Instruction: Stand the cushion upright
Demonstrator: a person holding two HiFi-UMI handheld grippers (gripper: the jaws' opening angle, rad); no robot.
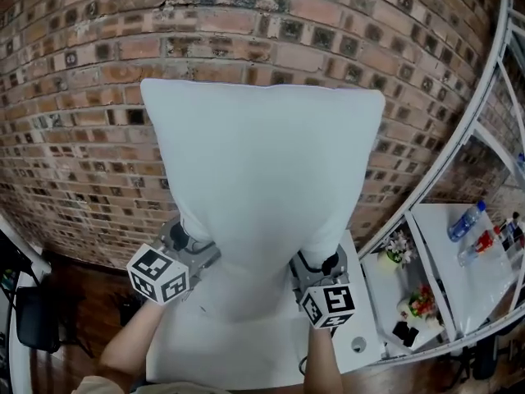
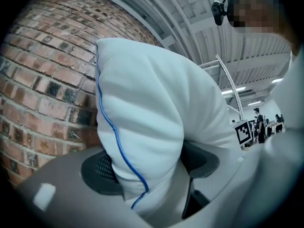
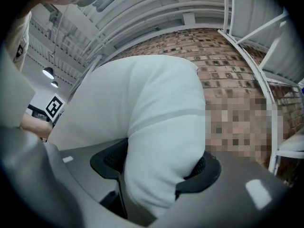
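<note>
The white cushion [image 1: 262,195] is held up tall in front of the brick wall [image 1: 74,97], over a white table [image 1: 246,355]. Its lower left corner is squeezed tight between the jaws of the left gripper [image 1: 190,245]. Its lower right corner is pinched the same way by the right gripper [image 1: 321,263]. The soft stuffing is pushed out around the dark pads [image 2: 97,170]. A thin blue line [image 2: 107,122] is seen along one edge of the cushion.
</note>
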